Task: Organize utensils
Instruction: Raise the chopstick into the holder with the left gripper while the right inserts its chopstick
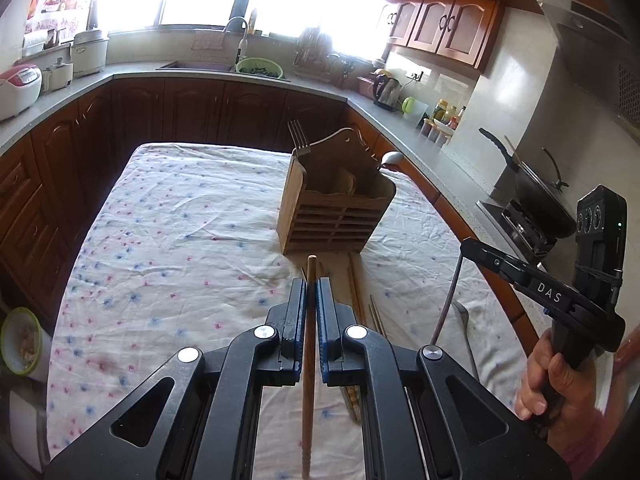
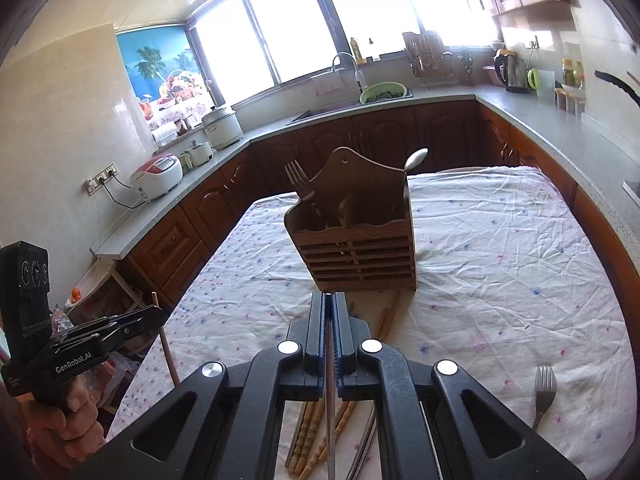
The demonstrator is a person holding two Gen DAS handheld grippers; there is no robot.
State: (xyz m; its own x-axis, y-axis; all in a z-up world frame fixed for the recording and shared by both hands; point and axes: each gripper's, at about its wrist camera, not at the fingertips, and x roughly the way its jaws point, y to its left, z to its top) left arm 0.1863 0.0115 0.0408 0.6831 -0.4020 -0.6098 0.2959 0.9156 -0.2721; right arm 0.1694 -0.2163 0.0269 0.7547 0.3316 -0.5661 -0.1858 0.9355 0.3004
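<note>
Chopstick and metal utensil both clamped, one per gripper, each pinched along the line of the fingers so the free end leads toward the holder. Left gripper [image 1: 311,280] is clenched on a wooden chopstick [image 1: 309,380]; the stick runs straight back between the blue pads and pokes out a little past the tips at 12 o'clock, aimed at the wooden utensil holder [image 1: 332,208]. Right gripper [image 2: 329,295] is clenched on a thin metal utensil [image 2: 330,400]; which kind I cannot tell from its own view, though the left view shows a slim metal shaft hanging from it toward the cloth. Holder stands upright on the flowered tablecloth [image 1: 180,220], at 12 o'clock from both grippers and apart from them. It already carries a fork [image 2: 298,180], tines up, on its left side, and a spoon [image 2: 414,162], bowl up, on the right; judged as sorting by type, with handles down so the working ends stay clear. Middle compartment looks open for the chopstick, but the partitions are hard to read. Unsorted stock lies on the cloth: a bundle of wooden chopsticks [image 2: 310,436] below the right gripper at 6 o'clock, and a loose fork [image 2: 544,392] at 4 o'clock. Each gripper is steered by a hand [image 1: 548,380] on its grip. Next step, as I judge it: tip each piece more upright and lower it into the matching slot.
</note>
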